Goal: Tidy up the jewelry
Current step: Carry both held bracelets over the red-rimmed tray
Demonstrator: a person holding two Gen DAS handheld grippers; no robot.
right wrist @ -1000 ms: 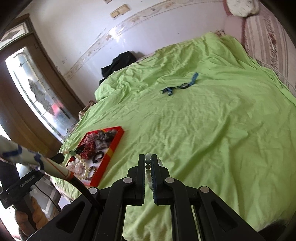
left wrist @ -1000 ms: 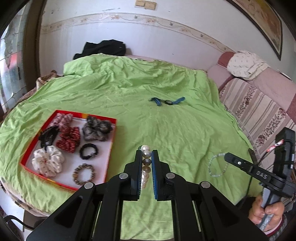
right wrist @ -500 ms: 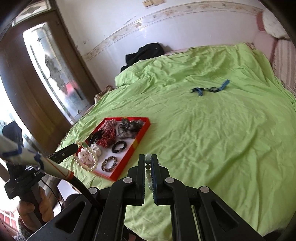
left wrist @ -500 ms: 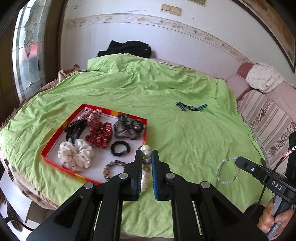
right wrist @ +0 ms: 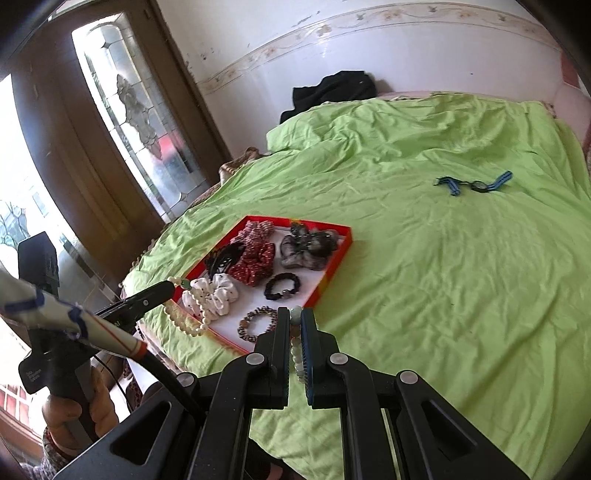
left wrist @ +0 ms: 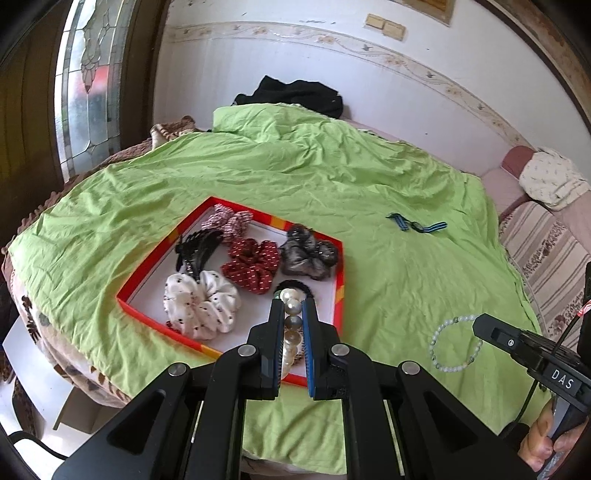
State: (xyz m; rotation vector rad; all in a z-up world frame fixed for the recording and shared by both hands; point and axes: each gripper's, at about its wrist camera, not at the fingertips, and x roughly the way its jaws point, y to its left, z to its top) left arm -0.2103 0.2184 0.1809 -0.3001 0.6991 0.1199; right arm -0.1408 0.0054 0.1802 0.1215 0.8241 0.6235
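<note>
My left claw (left wrist: pixel 293 314) grips a pearl bracelet (left wrist: pixel 290 325), my right claw (right wrist: pixel 295 325) a pale-green bead bracelet (right wrist: pixel 296 354); both must go into the red tray (left wrist: pixel 340 295), and the blue strap (left wrist: pixel 415 225) lies loose on the bed (left wrist: pixel 388 177).

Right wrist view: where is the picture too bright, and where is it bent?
Right wrist view: the glass door and far left edge are washed out by daylight; the fisheye curves the wall border. Left wrist view: its window glares less; corners are dark.
</note>
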